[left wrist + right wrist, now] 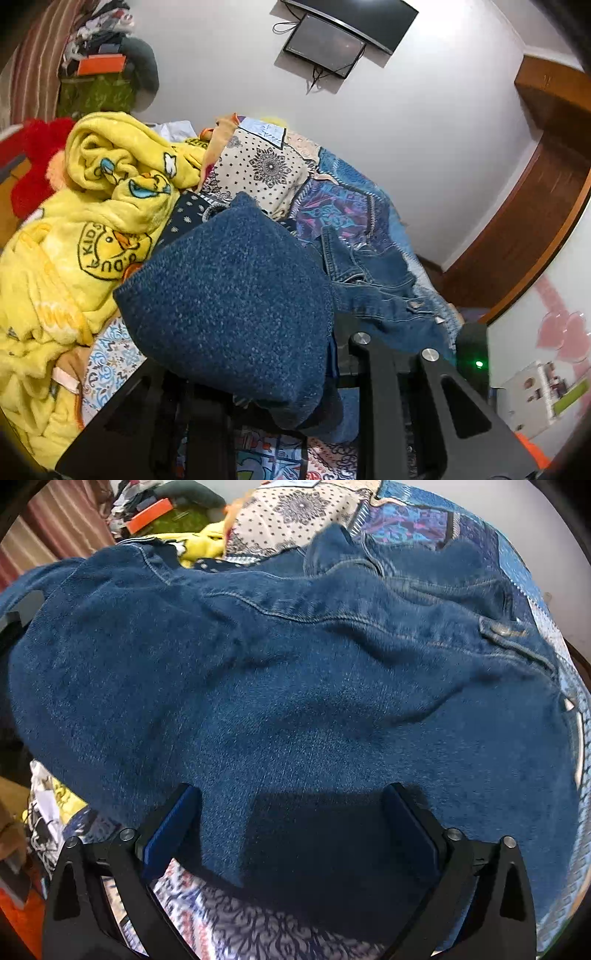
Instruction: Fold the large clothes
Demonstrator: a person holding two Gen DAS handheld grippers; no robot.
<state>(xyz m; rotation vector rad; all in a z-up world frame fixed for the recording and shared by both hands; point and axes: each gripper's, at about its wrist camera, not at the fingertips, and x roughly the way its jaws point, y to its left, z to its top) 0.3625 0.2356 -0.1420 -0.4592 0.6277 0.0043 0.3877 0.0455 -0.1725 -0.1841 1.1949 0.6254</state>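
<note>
The bed, covered in a patchwork printed cotton sheet (343,210) of blue, purple and cream panels, fills both views and carries everything else. Across its middle lies the dark blue denim jacket (295,686) — the task's garment — spread broadly but rumpled, its stitched yoke seam running from nine o'clock towards three o'clock in the right wrist view and a metal button (503,630) showing at about two o'clock. At nine o'clock in the left wrist view sits a heaped yellow fleece blanket with duck prints (85,229), unfolded and just beside the jacket.

The left gripper (291,406) is clamped on a fold of the denim; the cloth rises from between its jaws and balloons up in front of the lens, lifted off the sheet. The fingertips themselves are hidden by that cloth. The right gripper (291,834) hovers over the jacket's near hem at six o'clock with its blue-padded fingers (173,830) standing well apart, nothing between the pads.

Assessment: folding is at an early stage. One portion is raised, seemingly for a first fold-over — no flat crease is visible yet. The jacket needs smoothing and its folds completed; the yellow blanket appears untouched.
</note>
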